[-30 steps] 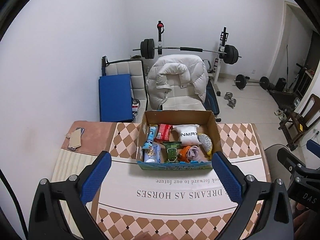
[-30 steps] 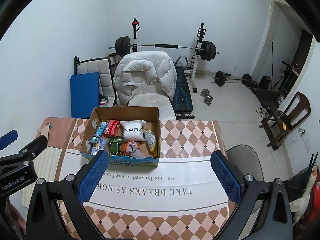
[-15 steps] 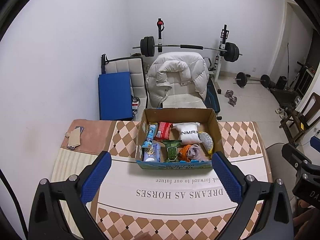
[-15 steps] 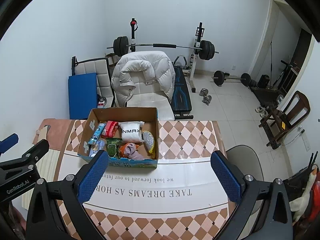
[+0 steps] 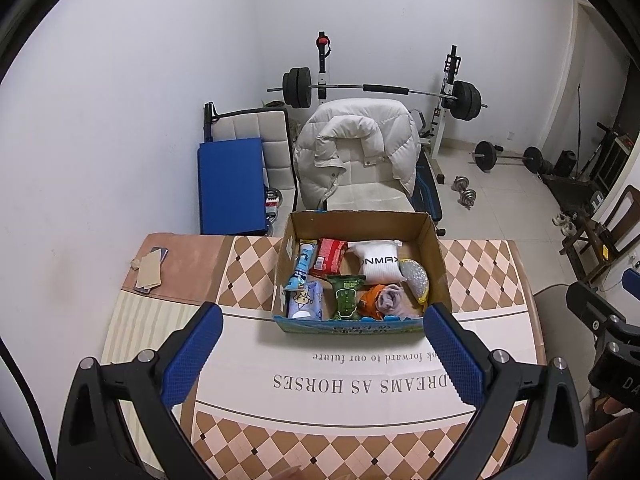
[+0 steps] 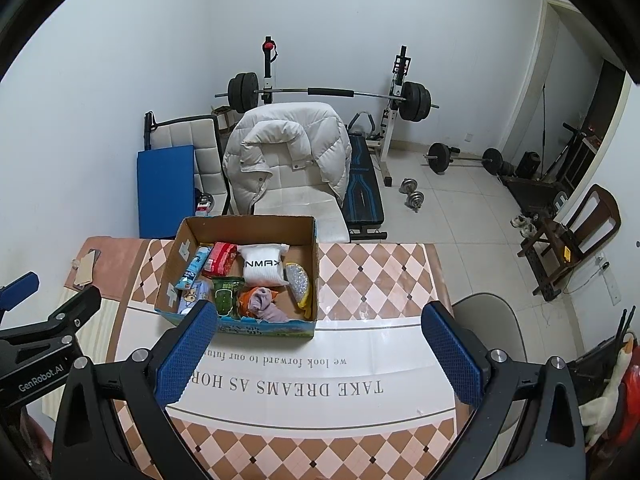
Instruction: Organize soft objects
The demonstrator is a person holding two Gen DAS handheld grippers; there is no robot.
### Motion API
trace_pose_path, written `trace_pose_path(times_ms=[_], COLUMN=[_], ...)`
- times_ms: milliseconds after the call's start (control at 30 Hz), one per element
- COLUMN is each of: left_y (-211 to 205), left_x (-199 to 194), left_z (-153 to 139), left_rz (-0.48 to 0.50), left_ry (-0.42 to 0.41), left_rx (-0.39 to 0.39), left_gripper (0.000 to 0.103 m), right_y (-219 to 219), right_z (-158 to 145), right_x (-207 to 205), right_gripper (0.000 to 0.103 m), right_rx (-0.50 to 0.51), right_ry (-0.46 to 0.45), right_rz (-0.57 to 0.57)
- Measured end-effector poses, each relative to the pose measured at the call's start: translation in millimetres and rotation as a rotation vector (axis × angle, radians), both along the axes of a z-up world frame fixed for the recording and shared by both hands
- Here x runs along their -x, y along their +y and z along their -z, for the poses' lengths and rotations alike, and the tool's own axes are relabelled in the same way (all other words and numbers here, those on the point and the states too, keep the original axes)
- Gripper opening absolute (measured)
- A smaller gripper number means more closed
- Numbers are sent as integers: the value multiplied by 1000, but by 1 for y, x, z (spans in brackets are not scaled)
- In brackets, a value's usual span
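An open cardboard box (image 5: pixel 435 256) (image 6: pixel 170 264) stands on the table, holding several soft items: a white pack (image 5: pixel 379 266) (image 6: pixel 262 267), a red pack (image 5: pixel 329 255), a green pack (image 5: pixel 345 295), a blue tube (image 5: pixel 302 266), a blue cartoon pack (image 5: pixel 306 300), an orange and lilac cloth bundle (image 5: pixel 382 300) (image 6: pixel 260 300) and a silver-yellow sponge (image 5: pixel 416 280). My left gripper (image 5: pixel 320 356) is open and empty, held above the table in front of the box. My right gripper (image 6: pixel 318 354) is open and empty, in front and to the right of the box.
The table (image 5: pixel 360 376) has a checkered cloth with printed text. A phone and cards (image 5: pixel 150 266) lie at its far left corner. Behind stand a chair with a white puffer jacket (image 5: pixel 356 148), a blue mat (image 5: pixel 230 184), a barbell rack (image 5: pixel 380 90) and dumbbells.
Both grippers have drawn slightly back and up, so the box sits a little farther off in both views. Jaws stay open and nothing has been picked up.
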State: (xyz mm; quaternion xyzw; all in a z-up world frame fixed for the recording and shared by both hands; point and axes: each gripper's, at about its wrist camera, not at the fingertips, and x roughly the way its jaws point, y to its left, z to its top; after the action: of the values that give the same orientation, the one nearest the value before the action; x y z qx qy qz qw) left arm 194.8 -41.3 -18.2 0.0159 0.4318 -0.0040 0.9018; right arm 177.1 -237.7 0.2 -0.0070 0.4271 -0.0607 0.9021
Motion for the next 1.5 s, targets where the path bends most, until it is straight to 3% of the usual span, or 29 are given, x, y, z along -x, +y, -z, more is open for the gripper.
trace_pose_path(times_ms=[1500], left_y=[3], left_x=[1], left_z=[6], left_rz=[-14], left_ry=[8], left_rx=[2], left_gripper=[103], right_y=[7], right_z=[4], right_x=[0], right_gripper=[103], right_rx=[-2], right_ry=[2], right_rz=[-21])
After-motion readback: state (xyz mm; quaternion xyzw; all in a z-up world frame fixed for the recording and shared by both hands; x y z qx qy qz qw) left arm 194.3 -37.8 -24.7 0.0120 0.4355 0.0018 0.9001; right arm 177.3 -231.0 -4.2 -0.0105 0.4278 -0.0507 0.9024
